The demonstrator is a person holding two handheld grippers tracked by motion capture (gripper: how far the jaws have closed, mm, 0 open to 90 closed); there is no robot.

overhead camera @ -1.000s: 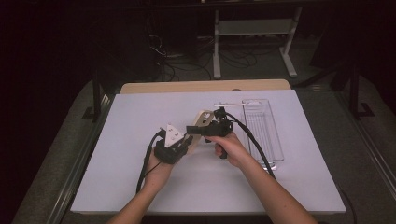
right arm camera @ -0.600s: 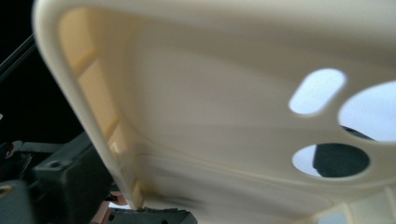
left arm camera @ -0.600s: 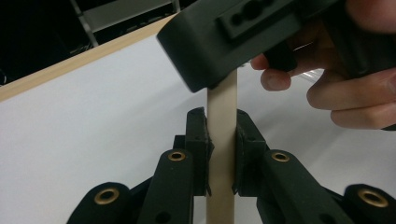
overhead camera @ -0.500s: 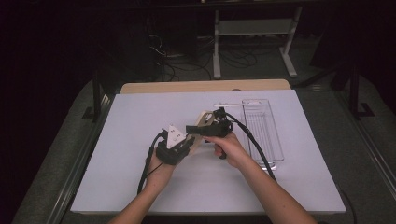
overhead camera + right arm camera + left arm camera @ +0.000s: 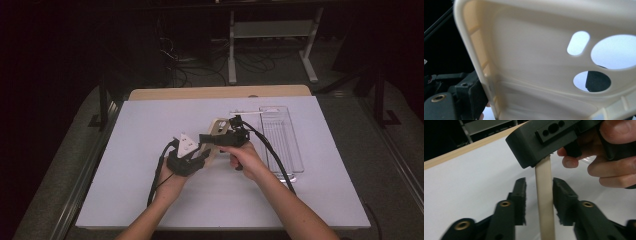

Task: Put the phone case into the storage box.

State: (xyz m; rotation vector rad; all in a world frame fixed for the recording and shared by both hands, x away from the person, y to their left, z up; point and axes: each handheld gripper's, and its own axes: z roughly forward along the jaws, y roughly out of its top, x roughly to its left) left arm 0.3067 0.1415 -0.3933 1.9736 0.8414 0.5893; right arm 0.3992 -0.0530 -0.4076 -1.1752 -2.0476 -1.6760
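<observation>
**We let go with one hand and hold on with the other**

We hold a cream phone case (image 5: 216,131) up off the white table (image 5: 125,165), between our two grippers, near the middle of the table. Our right gripper (image 5: 212,139) pinches the case by its edge; in the left gripper view we see its black jaw clamped over the top of the thin cream strip (image 5: 545,195). This grip keeps the case from falling.

Our left gripper (image 5: 539,200) has just been opening. Its two jaws now stand spread apart, one on each side of the case edge, with a small gap on both sides. The pads do not press it.

In the right gripper view the inside of the case (image 5: 536,62) is very close, and we can look through its camera holes.

A clear plastic tray (image 5: 282,135) lies on the table to the right. We think the case may go there next, but we cannot be sure.
</observation>
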